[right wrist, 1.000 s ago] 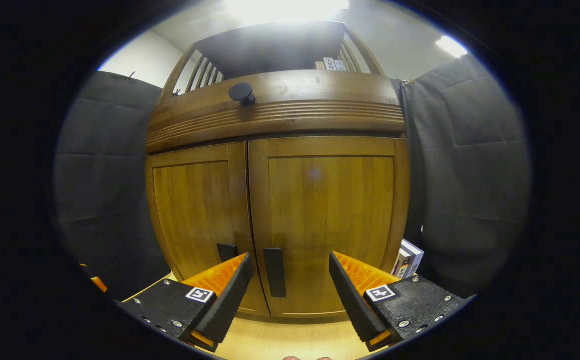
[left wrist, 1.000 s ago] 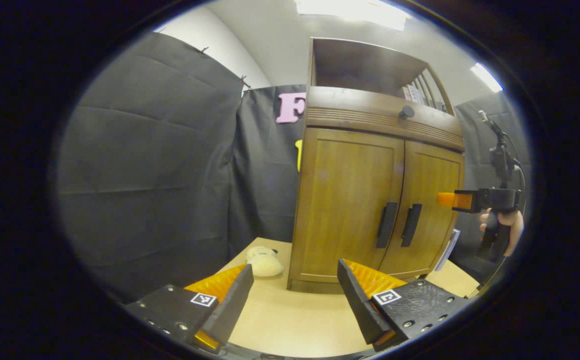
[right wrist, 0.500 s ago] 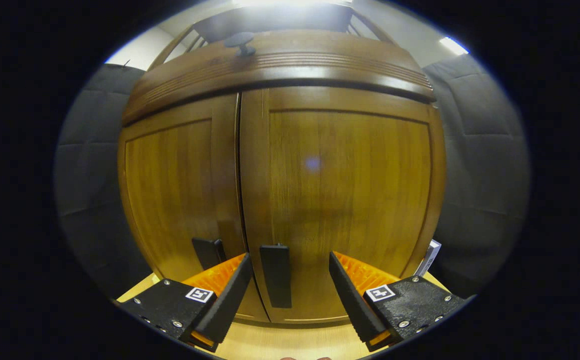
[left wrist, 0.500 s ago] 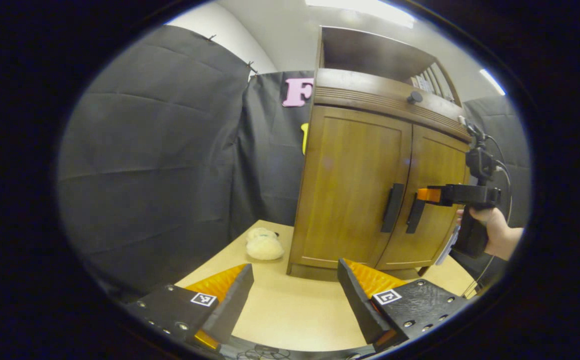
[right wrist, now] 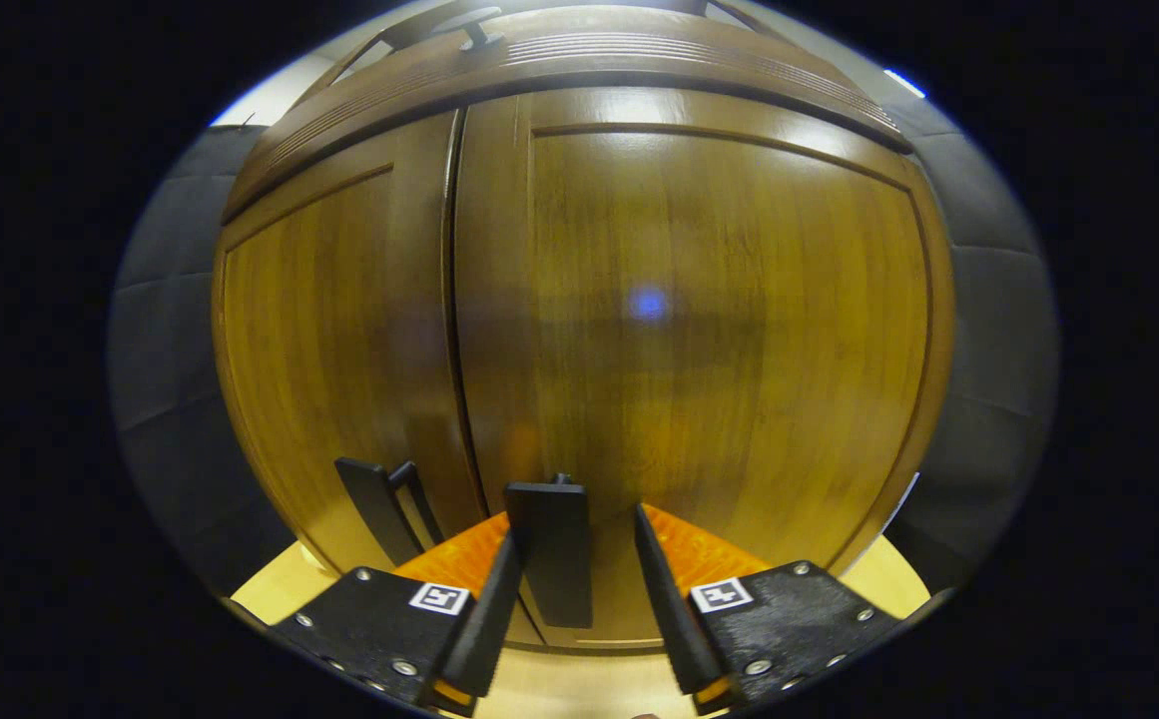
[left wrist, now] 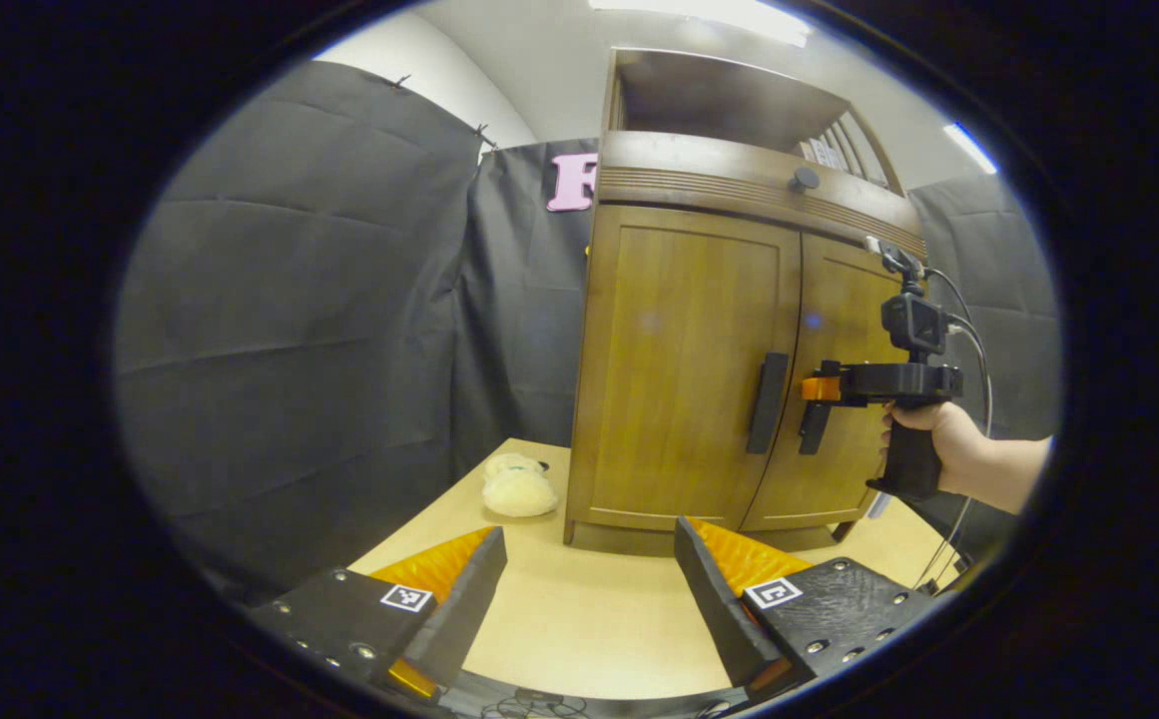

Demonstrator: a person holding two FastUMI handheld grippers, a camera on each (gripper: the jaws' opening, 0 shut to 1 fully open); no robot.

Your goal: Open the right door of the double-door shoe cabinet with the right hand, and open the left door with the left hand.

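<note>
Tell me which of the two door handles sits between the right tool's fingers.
The right door's handle: it stands between the right tool fingers. The left door's handle stands off to the side, outside them.

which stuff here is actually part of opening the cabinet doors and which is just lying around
Job: right door, right handle, right gripper; left door, left handle, left gripper.
Lying about: plush toy, drawer knob, table.
</note>
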